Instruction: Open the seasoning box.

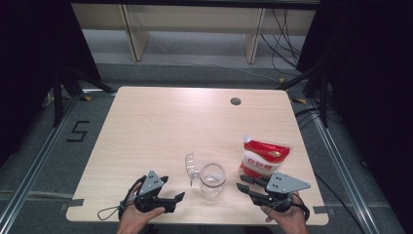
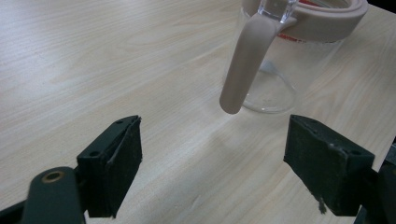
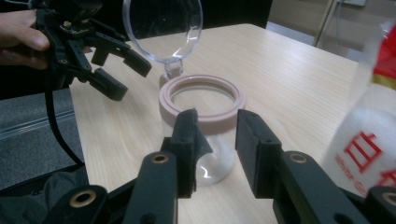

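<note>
**Clear jar with lid flipped open, between two parted grippers**

Near the front edge of the wooden table [image 1: 160, 122]: a clear glass jar [image 1: 212, 180], upright, with a pinkish rim ring [image 3: 202, 99] around its mouth. Hinged lid [image 1: 191, 168] swung open, standing up off the rim at about 10 o'clock from the jar in the high view; clear disc of that lid [image 3: 162, 29] raised behind the ring in the right gripper view. Pinkish latch strap [image 2: 243, 65] hanging down the jar's side toward the left gripper's camera, its tip clear of the tabletop.

Left gripper [image 1: 176, 189] at about 8 o'clock from the jar, released: jaws spread wide, nothing between them but bare wood, pads [image 2: 122, 161] well short of the strap and the glass. Held low by the left hand [image 1: 134, 217], cable looped at its side. Seen also across the jar from the right gripper's camera, up at 10 o'clock.

Right gripper [image 1: 239, 183] at about 3 o'clock from the jar, just beside it, held by the right hand [image 1: 287, 217]. Jaws parted a little, not clenched; nothing gripped. Pads [image 3: 254, 149] in front of the jar's near wall, just under the ring; contact with the glass not clear.

Red and white pouch [image 1: 263, 158] standing at about 1 o'clock from the jar, just behind the right gripper, spout at its top left corner. Round cable hole [image 1: 235, 101] far back on the table, near 12 o'clock.
</note>
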{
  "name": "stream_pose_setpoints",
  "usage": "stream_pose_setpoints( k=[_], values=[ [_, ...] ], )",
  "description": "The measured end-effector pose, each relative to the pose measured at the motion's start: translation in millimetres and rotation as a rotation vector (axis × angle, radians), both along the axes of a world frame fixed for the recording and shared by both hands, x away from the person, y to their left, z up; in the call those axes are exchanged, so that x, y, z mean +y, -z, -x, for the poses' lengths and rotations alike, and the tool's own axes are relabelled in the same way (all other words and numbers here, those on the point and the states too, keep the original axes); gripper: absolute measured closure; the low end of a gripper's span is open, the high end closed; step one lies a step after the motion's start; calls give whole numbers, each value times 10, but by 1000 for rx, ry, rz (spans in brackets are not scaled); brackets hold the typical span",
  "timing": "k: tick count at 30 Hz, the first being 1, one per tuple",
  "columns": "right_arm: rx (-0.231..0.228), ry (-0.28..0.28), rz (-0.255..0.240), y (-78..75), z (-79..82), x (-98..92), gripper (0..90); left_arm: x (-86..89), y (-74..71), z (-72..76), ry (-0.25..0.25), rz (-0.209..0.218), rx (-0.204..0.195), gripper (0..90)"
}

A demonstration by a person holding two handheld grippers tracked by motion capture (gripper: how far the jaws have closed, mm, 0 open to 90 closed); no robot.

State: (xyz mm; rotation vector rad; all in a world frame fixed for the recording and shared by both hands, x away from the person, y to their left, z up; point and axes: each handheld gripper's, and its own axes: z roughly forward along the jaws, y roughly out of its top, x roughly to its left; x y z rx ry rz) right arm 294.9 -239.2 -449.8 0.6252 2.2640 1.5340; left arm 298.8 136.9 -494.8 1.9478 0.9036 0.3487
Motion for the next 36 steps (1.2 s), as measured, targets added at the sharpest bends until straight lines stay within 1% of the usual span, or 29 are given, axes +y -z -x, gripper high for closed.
stream_pose_setpoints(
  k=[2,3,5,6,7,8,9,10,11,13,15,16,17,18,19,20,21,22,24,25,26,27,29,30,31,32,33,34,36],
  values=[
    [-8,17,2,4,11,-50,672,-3,0,0,0,0,0,183],
    [8,14,-10,10,13,-65,669,-11,4,3,-4,11,1,183],
    [-6,33,-3,11,12,-125,667,-9,3,2,3,9,3,182],
    [24,35,-20,18,36,-136,664,-13,5,2,5,15,5,180],
    [5,41,-8,18,26,-169,659,-17,8,2,9,18,4,177],
    [7,46,-11,22,27,-193,653,-25,12,7,3,27,12,176],
    [19,55,-12,29,34,-218,648,-20,4,7,9,8,4,174],
    [18,57,-18,36,30,-241,642,-21,7,5,13,11,6,173],
    [19,65,-7,36,42,-267,623,-24,6,10,7,12,14,172],
    [24,67,-3,46,45,-305,578,-21,4,7,9,5,7,171],
    [45,69,-11,66,56,-334,528,-23,8,5,5,11,5,171],
    [61,77,-12,75,59,-356,514,-23,9,4,6,12,2,171],
    [95,86,-11,79,86,-371,498,-23,8,4,5,12,4,170],
    [56,90,-2,85,63,-406,475,-25,8,7,2,15,6,169],
    [95,113,-18,97,88,-417,461,-23,4,8,5,6,9,168],
    [61,111,-7,103,68,-453,449,-28,6,8,6,12,12,168],
    [69,114,-18,113,68,-470,432,-31,6,8,8,9,14,168],
    [84,126,-8,112,81,-495,417,-33,9,5,14,5,14,168],
    [80,142,5,125,89,-536,398,-36,16,5,16,6,10,168],
    [104,142,2,132,97,-555,384,-35,11,8,13,5,14,168],
    [92,154,4,148,97,-572,377,-35,8,10,10,7,18,168],
    [109,155,13,146,103,-592,374,-38,9,11,4,12,22,168],
    [131,188,-3,163,115,-625,339,-43,9,5,3,12,23,168],
    [110,188,1,176,92,-651,336,-51,10,5,-3,14,25,168],
    [129,194,4,177,97,-676,332,-58,11,3,-5,16,21,168],
    [105,194,-3,193,77,-692,321,-50,8,-9,13,0,8,168],
    [134,199,-6,197,79,-708,310,-54,17,-13,16,3,10,168],
    [124,205,-2,209,66,-734,308,-56,20,-12,13,2,13,168],
    [137,212,-11,222,64,-762,305,-63,26,-7,-4,10,22,168]
  ],
)
